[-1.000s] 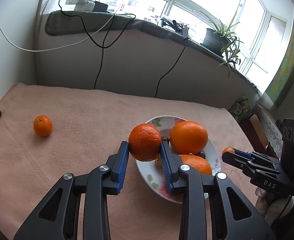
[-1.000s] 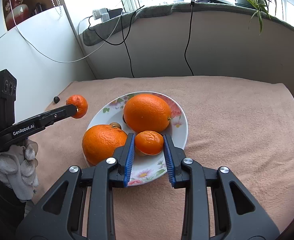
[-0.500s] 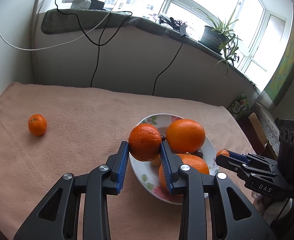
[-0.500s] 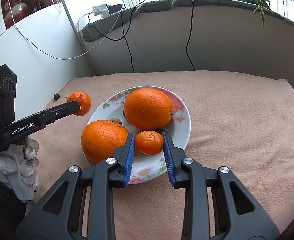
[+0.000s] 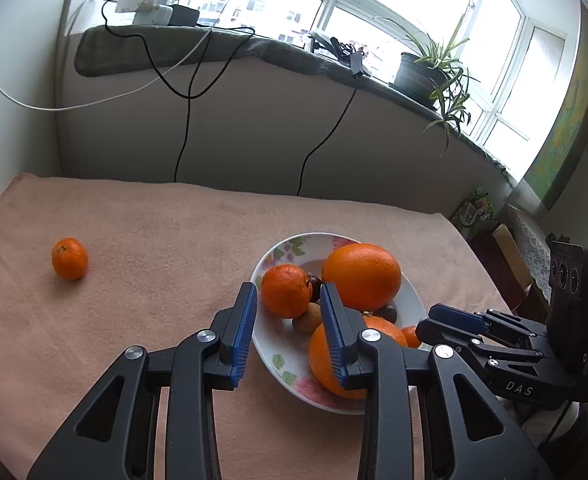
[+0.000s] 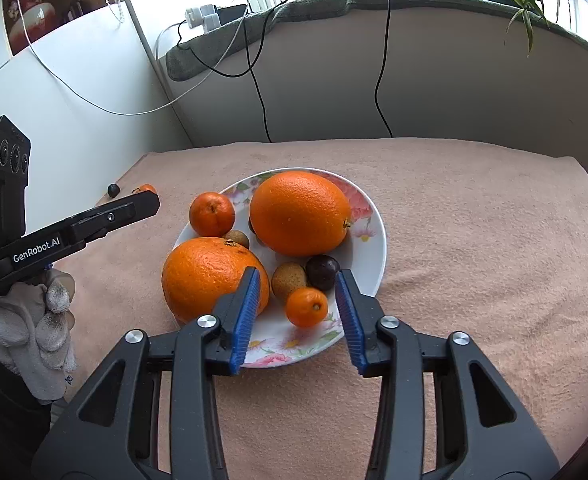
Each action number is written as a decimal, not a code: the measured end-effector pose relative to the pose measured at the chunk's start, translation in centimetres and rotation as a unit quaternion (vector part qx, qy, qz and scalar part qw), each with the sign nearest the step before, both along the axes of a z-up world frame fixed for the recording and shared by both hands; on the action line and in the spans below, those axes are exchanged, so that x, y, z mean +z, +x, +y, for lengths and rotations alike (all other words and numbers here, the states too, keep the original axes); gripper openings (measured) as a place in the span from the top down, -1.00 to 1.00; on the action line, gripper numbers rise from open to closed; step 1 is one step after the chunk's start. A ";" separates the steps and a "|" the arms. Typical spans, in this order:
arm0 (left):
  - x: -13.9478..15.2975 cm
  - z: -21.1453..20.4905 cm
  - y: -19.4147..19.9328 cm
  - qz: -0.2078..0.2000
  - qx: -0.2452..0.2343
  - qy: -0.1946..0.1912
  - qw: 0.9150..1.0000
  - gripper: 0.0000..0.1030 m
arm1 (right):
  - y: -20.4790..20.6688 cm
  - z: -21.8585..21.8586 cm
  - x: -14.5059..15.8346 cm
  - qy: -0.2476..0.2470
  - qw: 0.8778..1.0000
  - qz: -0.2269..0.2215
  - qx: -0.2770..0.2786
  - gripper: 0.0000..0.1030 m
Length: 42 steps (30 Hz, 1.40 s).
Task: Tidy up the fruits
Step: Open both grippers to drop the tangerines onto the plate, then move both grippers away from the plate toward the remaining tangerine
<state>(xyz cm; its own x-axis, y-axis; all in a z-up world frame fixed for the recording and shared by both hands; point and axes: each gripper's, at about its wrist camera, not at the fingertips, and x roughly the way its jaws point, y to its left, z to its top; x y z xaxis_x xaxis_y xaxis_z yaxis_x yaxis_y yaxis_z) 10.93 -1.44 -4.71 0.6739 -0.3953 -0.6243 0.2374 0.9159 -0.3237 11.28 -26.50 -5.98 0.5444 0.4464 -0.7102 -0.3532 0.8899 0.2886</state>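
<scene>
Blue-padded right hand-held gripper [image 6: 297,309] has just opened, straddling tangerine [image 6: 307,306] near plate rim [image 6: 379,258].

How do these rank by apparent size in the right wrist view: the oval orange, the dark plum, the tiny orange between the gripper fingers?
1. Oval orange
2. Tiny orange and dark plum look alike.

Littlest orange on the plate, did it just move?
Yes. The littlest orange dropped onto the plate, nearer its front rim; the right gripper just opened its jaws around it.

bright daylight from window [image 5: 254,4] | blown-out glare | sharp | fisheye-bent edges
</scene>
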 end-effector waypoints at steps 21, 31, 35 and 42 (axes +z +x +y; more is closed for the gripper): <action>0.8 -0.9 -0.7 -0.017 0.024 0.050 0.998 -0.59 | -0.6 0.3 0.8 0.003 1.000 -0.019 0.004 -0.65; 1.2 -0.5 -0.8 -0.022 0.037 0.060 0.997 -0.59 | -0.2 0.5 1.1 0.003 1.000 -0.019 0.008 -0.66; 1.4 -0.1 -1.0 -0.026 0.043 0.063 0.997 -0.59 | 0.0 0.7 1.4 0.006 1.000 -0.021 0.010 -0.66; 1.7 1.0 -1.1 -0.034 0.054 0.066 0.996 -0.60 | 0.6 1.3 2.1 0.014 1.000 -0.019 0.015 -0.66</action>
<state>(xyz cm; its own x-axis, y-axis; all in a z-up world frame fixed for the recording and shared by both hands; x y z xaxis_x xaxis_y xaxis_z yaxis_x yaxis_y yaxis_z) 9.85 -0.47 -2.97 0.7501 -0.2360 -0.6178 0.1518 0.9707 -0.1864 11.86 -25.17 -3.90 0.5567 0.4828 -0.6760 -0.3909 0.8703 0.2997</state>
